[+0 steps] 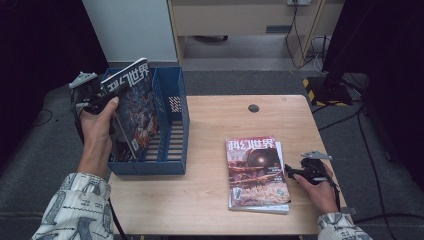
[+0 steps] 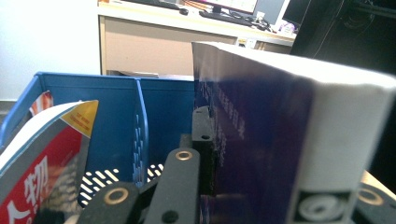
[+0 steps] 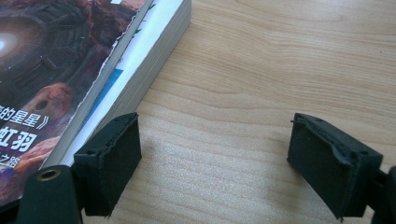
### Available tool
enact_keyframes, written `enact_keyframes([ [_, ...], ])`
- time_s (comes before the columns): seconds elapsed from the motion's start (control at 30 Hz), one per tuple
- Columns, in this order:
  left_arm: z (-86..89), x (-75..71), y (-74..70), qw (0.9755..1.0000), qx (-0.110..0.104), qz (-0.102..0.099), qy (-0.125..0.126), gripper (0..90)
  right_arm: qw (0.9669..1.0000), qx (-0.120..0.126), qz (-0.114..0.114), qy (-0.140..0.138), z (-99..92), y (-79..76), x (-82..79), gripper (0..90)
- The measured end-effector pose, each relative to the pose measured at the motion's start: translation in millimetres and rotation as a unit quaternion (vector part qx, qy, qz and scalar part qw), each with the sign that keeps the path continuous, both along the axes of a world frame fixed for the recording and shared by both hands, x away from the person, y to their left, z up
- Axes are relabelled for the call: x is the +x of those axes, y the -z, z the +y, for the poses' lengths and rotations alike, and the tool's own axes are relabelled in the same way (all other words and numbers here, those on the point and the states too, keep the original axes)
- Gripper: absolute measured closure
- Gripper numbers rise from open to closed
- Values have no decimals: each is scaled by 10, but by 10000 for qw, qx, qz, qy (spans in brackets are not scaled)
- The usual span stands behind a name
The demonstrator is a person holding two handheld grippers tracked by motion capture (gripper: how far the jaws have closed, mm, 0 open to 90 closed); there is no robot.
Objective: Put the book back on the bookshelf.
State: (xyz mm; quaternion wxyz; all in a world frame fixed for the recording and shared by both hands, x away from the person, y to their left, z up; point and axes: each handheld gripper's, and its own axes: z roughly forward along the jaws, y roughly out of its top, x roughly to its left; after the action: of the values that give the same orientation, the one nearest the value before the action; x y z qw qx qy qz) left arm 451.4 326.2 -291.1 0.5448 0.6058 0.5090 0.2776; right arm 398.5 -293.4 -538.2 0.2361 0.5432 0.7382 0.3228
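Left jaws clamp the magazine (image 1: 131, 107) upright, long axis vertical, over the blue rack (image 1: 172, 125); right jaws open

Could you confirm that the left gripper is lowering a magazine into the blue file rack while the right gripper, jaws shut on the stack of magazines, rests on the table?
Not quite: the right gripper is open. The right gripper view shows bare table between its jaws, beside the stack of magazines. The left gripper does hold a magazine over the blue file rack.
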Motion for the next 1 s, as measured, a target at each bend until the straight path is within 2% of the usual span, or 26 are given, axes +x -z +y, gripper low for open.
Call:
enact_keyframes([
  [0.43,-8,19,77,9999,55,-38,-76,817,10000,0,0,-1,0,0,0,172],
  [0.57,-40,39,129,10000,7,-16,-40,817,10000,1,1,0,0,0,0,172],
  [0.73,-85,59,172,9999,127,-19,-38,816,10000,2,1,0,0,0,0,172],
  [0.9,-94,69,229,9999,139,-38,-44,813,10000,2,2,0,0,0,0,172],
  [1.0,-100,76,273,10000,43,-15,-39,815,10000,-1,0,-1,0,0,0,172],
])
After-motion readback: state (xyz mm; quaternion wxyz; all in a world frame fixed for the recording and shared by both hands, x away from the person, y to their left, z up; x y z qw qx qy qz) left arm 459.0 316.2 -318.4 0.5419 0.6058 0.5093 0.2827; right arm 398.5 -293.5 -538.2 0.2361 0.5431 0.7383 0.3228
